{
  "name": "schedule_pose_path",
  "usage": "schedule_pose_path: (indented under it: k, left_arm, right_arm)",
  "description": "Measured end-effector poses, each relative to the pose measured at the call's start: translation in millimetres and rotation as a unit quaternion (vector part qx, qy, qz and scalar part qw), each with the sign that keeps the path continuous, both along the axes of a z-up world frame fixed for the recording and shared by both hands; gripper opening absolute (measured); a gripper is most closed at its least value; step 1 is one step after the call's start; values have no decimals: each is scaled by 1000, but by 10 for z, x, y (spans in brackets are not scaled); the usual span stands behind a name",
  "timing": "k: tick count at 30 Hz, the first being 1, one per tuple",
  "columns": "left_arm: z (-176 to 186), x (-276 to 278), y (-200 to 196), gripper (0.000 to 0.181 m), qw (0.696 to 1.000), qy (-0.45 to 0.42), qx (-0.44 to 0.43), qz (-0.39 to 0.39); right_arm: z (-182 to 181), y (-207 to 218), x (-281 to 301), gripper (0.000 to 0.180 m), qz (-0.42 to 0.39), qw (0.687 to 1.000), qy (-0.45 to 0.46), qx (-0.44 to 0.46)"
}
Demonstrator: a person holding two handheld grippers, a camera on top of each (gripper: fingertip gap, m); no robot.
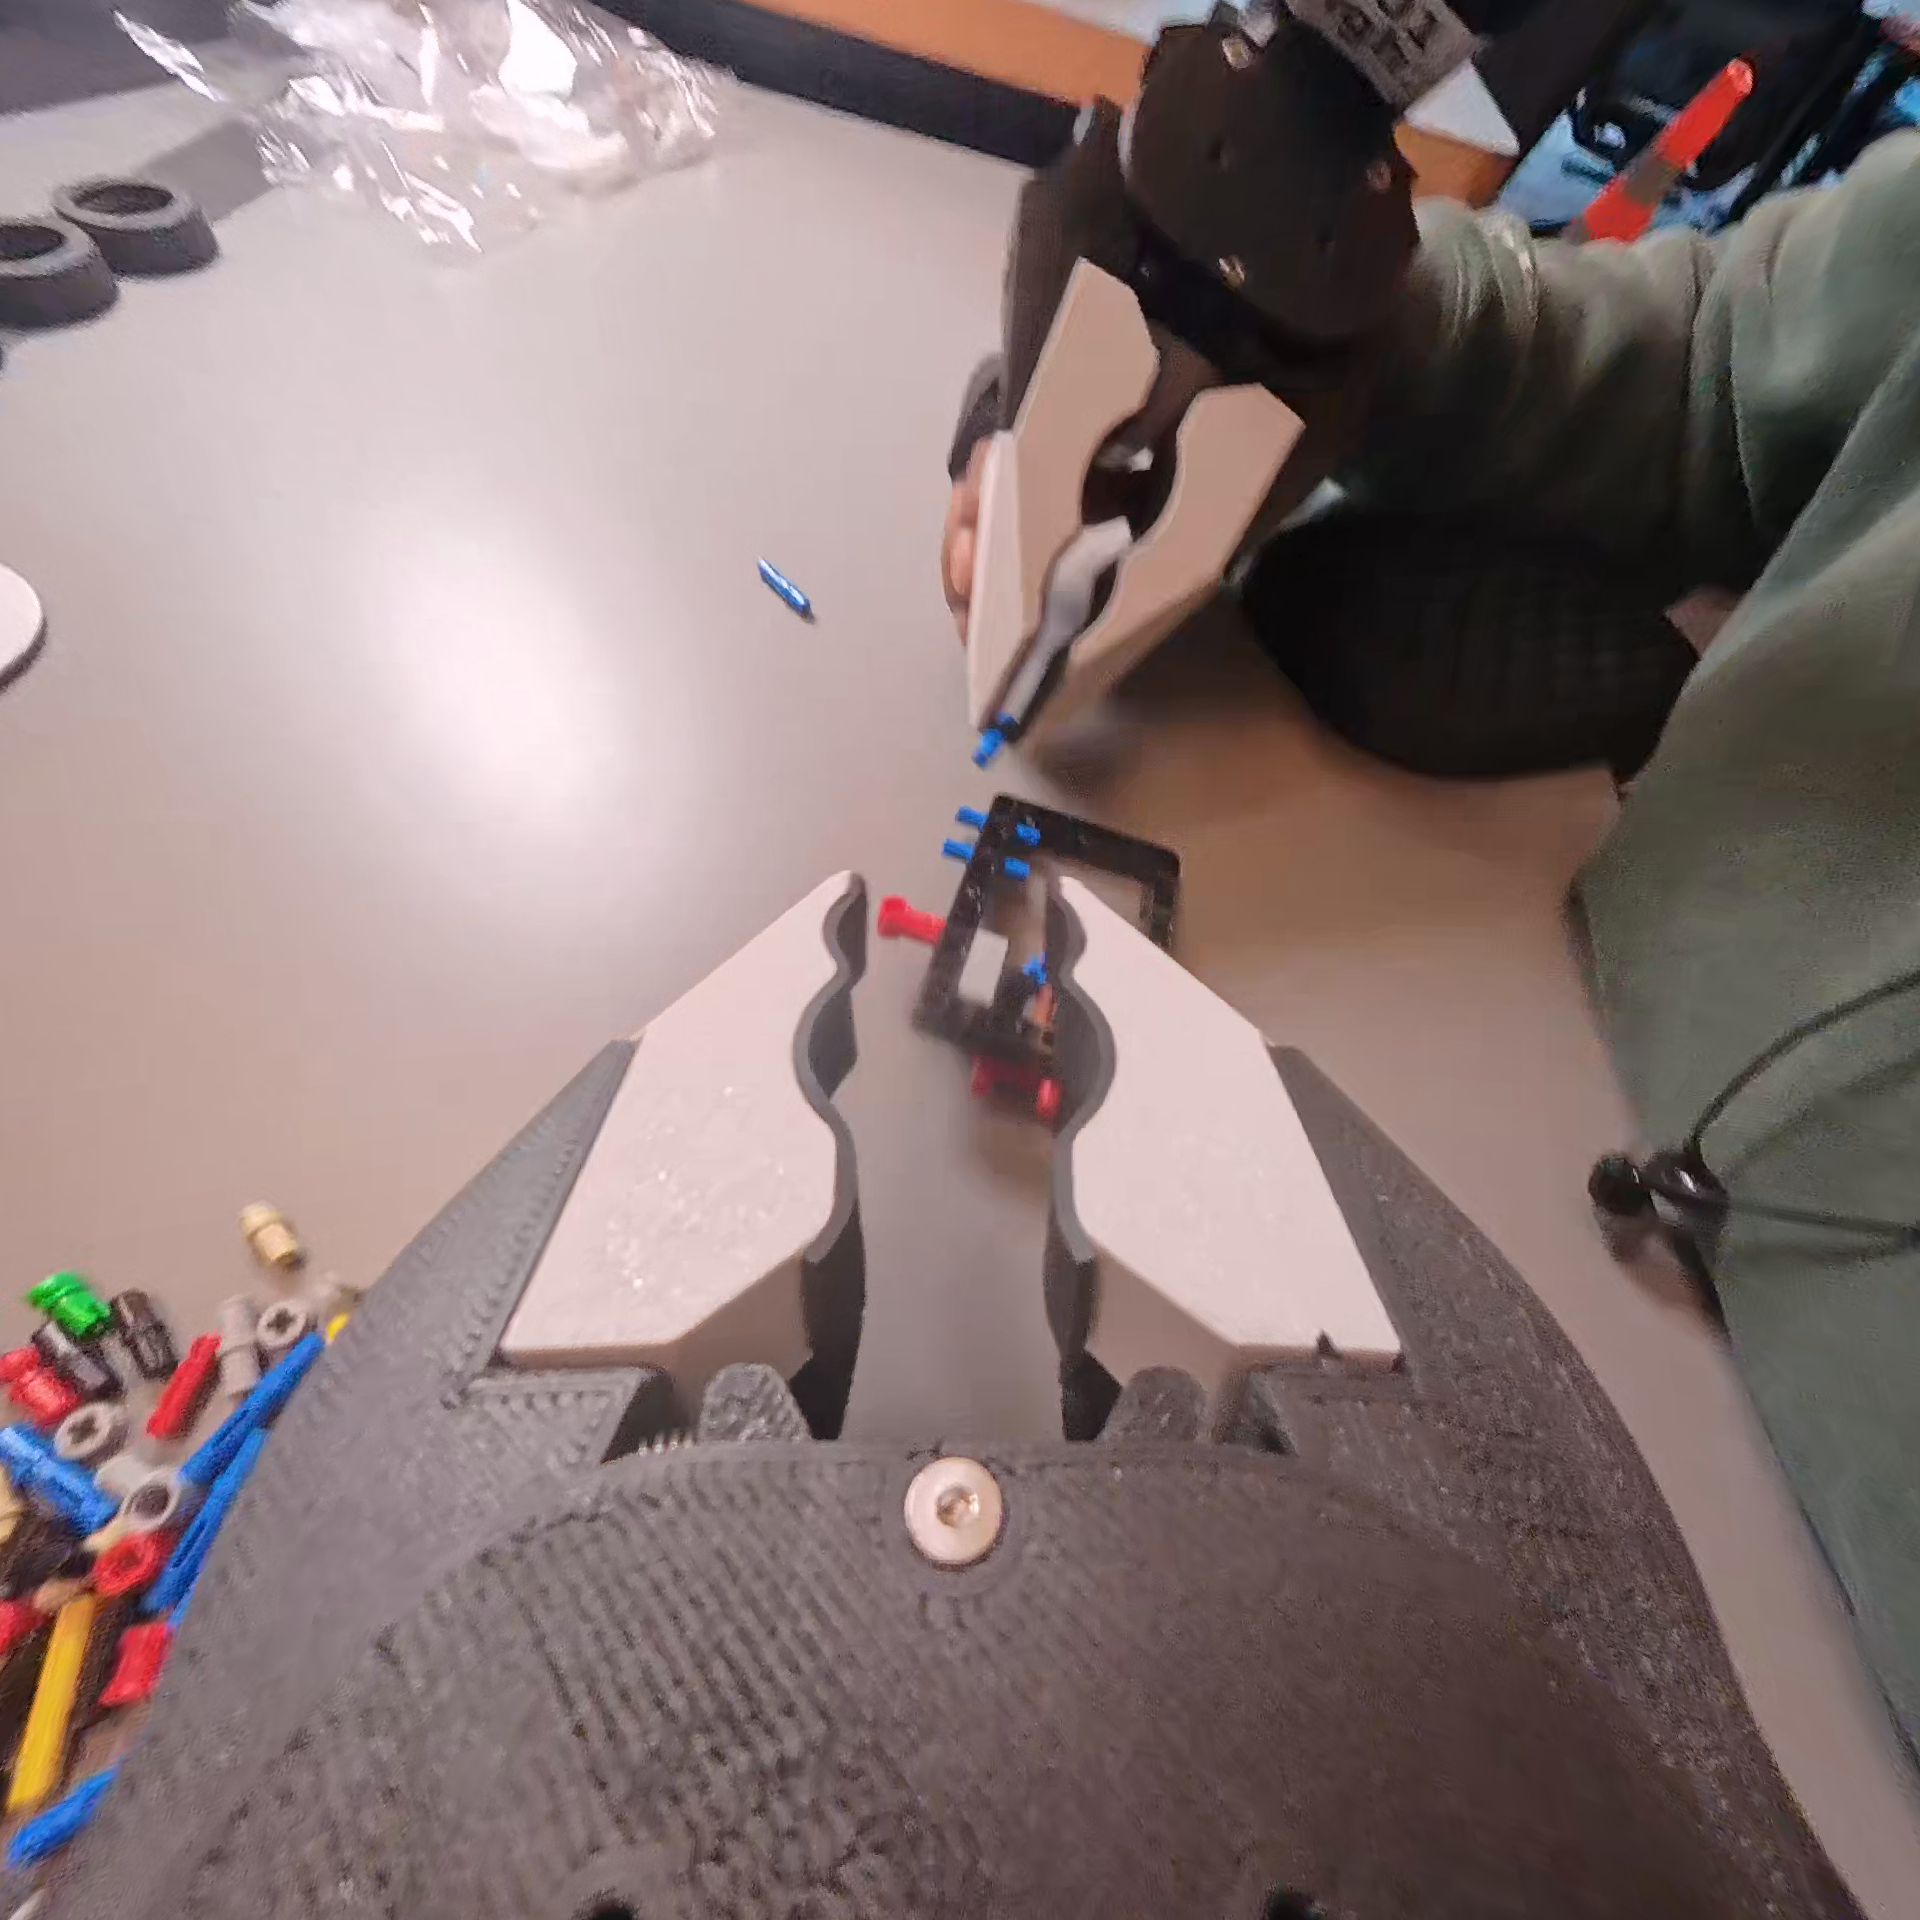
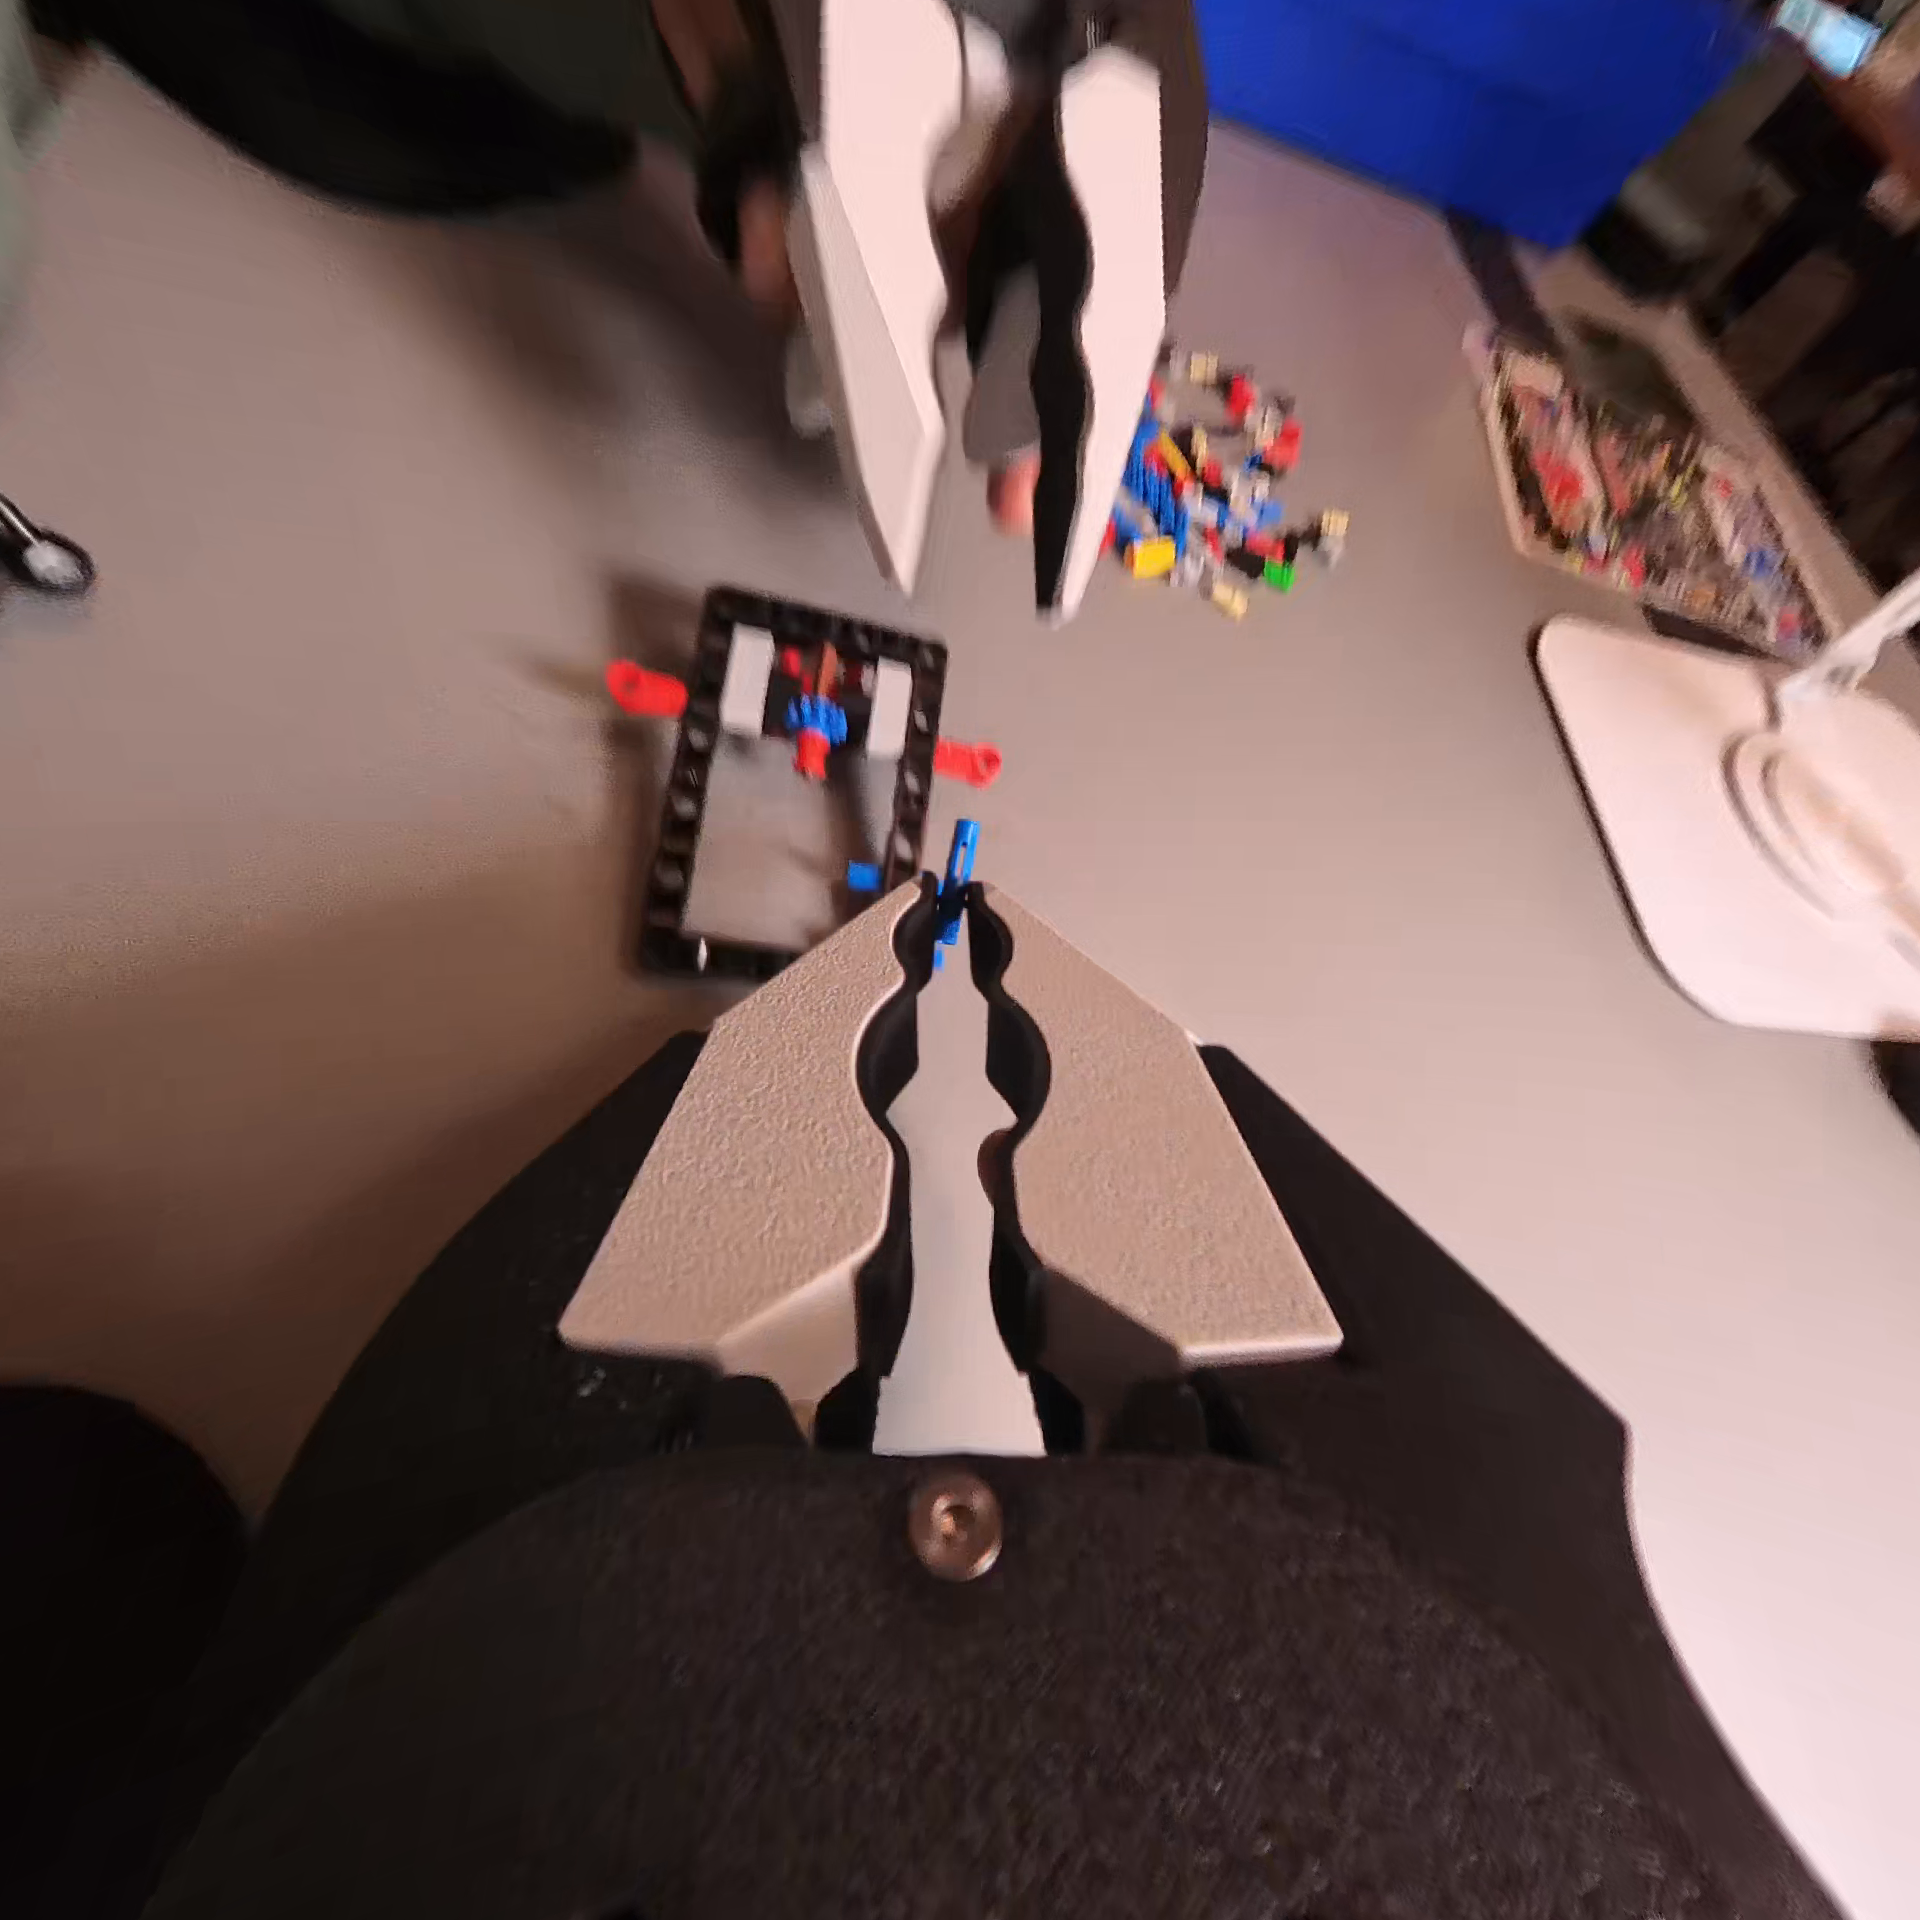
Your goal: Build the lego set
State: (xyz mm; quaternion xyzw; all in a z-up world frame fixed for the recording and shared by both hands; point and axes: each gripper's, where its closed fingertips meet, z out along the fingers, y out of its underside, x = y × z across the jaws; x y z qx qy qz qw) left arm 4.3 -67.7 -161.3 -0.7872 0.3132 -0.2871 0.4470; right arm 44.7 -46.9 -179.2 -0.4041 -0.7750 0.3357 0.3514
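Closest to the left wrist camera, the left gripper (image 1: pixel 961 904) fills the lower view, its two pale fingers spread well apart with nothing between them, hanging just above the grey table (image 1: pixel 416 623). Just past its fingertips lies the black Lego frame (image 1: pixel 1049 914), a flat rectangular piece with blue pins (image 1: pixel 971 831) sticking out of one long side, a red pin (image 1: pixel 906 920) jutting from the same side, and small red and blue parts mounted inside it. The right gripper (image 1: pixel 1003 727) comes down from above at a slant, its fingers pressed together on a small blue pin (image 1: pixel 989 740), which pokes out at the tips close to the frame's far corner without touching it. From the right wrist view, the same pin (image 2: pixel 954 899) sits pinched upright between the nearly closed fingertips, just beside the frame's (image 2: pixel 800 790) near right corner. A loose blue pin (image 1: pixel 784 588) lies alone on the table, apart from the frame. A heap of mixed coloured pieces (image 1: pixel 94 1455) sits at the left gripper's left side, two black tyres (image 1: pixel 94 234) rest near the far left edge, and crumpled clear plastic bags (image 1: pixel 447 114) lie beyond them. A green sleeve (image 1: pixel 1662 416) shows behind the right gripper.
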Motion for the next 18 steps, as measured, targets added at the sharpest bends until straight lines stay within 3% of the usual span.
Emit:
schedule_pose_path:
  k: [6, 10, 12, 14, 18]
  left_arm:
    - [-137, -60, -383, 60, 993, 67, 29, -89]
    - [-328, 54, -398, 76, 983, 130, 52, -121]
    - [-410, 94, -366, 74, 979, 151, 54, -128]
    - [-445, 112, -343, 59, 978, 156, 49, -130]
    - [-440, 88, -320, 59, 985, 131, 17, -112]
  right_arm:
    - [-238, 295, 262, 3, -42, 994, -101, -10]
    - [-317, 300, 307, 3, -47, 990, -132, -10]
    - [-323, 296, 317, 3, -50, 989, -139, -9]
    - [-332, 305, 328, 4, -52, 988, -143, 2]
    - [-340, 318, 353, 10, -54, 987, -148, 12]
